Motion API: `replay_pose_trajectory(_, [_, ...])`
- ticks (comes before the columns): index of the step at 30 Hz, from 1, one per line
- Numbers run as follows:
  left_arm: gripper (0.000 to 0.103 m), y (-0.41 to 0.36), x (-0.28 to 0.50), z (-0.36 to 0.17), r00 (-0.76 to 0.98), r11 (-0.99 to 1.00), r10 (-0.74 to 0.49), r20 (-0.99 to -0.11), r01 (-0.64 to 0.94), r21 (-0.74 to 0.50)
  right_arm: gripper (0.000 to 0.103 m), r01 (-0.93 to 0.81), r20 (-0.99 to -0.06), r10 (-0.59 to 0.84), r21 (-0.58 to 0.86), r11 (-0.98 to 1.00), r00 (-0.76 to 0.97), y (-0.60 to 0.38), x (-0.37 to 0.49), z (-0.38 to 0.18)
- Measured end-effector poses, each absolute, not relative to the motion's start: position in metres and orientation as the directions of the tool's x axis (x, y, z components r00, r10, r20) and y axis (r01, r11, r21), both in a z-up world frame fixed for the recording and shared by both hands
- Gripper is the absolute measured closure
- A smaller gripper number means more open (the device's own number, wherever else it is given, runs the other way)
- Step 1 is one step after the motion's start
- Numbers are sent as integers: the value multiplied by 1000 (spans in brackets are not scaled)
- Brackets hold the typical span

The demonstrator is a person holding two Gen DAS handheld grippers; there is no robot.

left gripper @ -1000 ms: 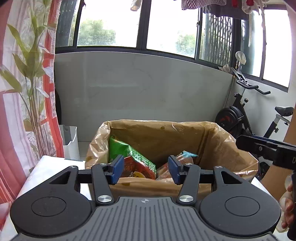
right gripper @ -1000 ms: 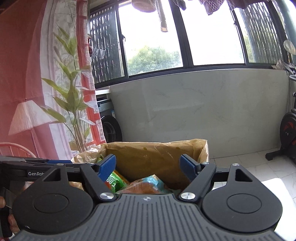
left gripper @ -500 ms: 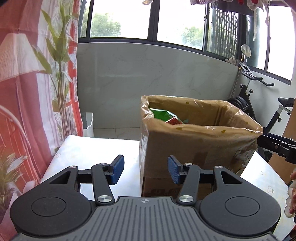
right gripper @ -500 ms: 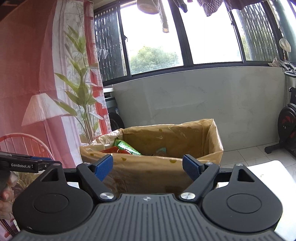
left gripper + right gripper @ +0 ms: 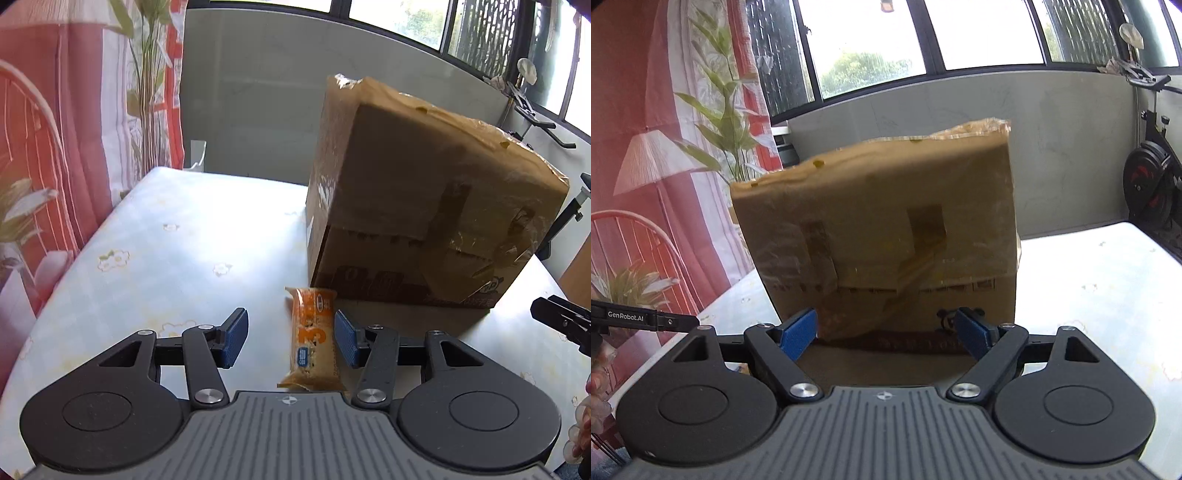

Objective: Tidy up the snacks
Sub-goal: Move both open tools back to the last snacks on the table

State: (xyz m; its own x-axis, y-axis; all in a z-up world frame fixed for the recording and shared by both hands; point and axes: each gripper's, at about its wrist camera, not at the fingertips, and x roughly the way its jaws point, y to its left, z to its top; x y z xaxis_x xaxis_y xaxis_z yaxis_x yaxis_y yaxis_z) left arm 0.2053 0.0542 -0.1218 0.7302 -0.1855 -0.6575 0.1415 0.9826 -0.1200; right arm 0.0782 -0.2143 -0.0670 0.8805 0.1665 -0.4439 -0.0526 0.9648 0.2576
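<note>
A brown cardboard box (image 5: 424, 206) wrapped in clear tape stands on the table; its inside is hidden from here. It also fills the right wrist view (image 5: 886, 229). An orange snack packet (image 5: 312, 339) lies on the table in front of the box's left corner. My left gripper (image 5: 290, 338) is open and low over the table, with the packet between its blue pads, close to the right pad (image 5: 345, 343). My right gripper (image 5: 886, 332) is open and empty, just in front of the box's lower front face.
The table (image 5: 166, 240) has a pale flowered cover and its left edge runs beside a red and white curtain (image 5: 55, 129). An exercise bike (image 5: 1148, 173) stands behind the table on the right. The right gripper's tip shows in the left wrist view (image 5: 561, 325).
Both grippers have dropped from above the box's open top to table level. The snacks inside the box have gone out of sight. The orange packet has come into view between my left fingers.
</note>
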Motion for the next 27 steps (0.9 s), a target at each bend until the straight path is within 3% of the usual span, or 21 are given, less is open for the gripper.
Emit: replay_pose_trajectory(27, [49, 7, 283, -178, 639, 977, -212, -740, 159, -143, 20, -32, -559, 175, 256, 966, 810, -221, 85, -108])
